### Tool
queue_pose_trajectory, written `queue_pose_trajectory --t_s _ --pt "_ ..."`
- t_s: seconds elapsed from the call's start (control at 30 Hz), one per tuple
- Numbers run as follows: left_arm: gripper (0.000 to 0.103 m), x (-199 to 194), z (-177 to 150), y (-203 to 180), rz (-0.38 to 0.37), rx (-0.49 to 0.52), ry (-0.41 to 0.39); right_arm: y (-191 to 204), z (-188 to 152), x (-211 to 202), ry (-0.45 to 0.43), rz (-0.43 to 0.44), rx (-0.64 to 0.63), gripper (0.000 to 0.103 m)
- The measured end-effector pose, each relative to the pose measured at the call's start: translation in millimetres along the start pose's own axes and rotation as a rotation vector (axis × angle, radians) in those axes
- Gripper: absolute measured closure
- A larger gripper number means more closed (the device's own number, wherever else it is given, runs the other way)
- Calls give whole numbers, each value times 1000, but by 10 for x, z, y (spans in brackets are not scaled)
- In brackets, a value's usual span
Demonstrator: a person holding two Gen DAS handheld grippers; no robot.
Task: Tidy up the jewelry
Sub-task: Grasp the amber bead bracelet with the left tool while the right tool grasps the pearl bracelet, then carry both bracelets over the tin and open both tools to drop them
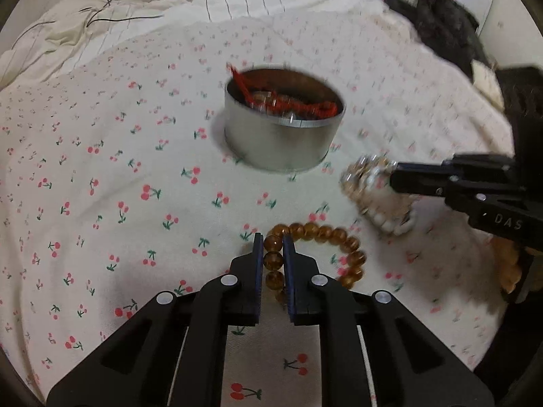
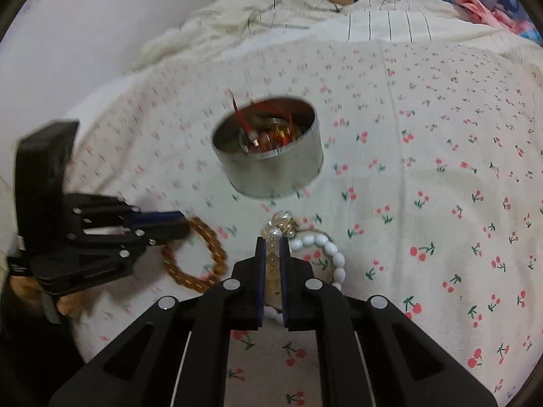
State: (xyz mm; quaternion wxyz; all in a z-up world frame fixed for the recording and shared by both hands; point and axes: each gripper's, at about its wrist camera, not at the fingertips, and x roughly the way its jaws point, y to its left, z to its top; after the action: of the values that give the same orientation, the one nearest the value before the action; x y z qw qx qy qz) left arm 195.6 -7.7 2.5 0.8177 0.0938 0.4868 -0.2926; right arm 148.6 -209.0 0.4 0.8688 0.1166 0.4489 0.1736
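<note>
An amber bead bracelet [image 1: 325, 232] lies on the cherry-print sheet, and my left gripper [image 1: 273, 241] is shut on its near left beads. From the right wrist view the same bracelet [image 2: 210, 240] shows at lower left, with the left gripper [image 2: 181, 225] pinching its edge. My right gripper [image 2: 272, 242] is shut on a white bead bracelet [image 2: 334, 252] with gold and pearl charms. That bracelet [image 1: 364, 183] hangs blurred from the right gripper [image 1: 393, 174] in the left wrist view. Beyond both stands a round silver tin [image 1: 281, 142] [image 2: 271, 173] holding red-corded jewelry.
The cherry-print sheet [image 1: 101, 186] covers a soft bed. A rumpled cream blanket [image 1: 85, 34] with thin black wires lies behind the tin. A black furry thing [image 1: 448, 27] lies at the far right, and pink cloth [image 2: 475, 3] at the back.
</note>
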Motion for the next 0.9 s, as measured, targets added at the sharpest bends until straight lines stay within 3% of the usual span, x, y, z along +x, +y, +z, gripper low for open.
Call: queue_pose_trajectory --t_s 0.3,0.57,0.9 --pt "93 -237 55 -38 -112 -23 -105 -9 134 -233 -105 106 41 95" --pt "93 -424 225 -212 -138 20 -155 -11 203 -357 -162 142 62 95" --pt "93 -652 567 -252 -180 3 -207 -92 310 -454 -206 156 106 95"
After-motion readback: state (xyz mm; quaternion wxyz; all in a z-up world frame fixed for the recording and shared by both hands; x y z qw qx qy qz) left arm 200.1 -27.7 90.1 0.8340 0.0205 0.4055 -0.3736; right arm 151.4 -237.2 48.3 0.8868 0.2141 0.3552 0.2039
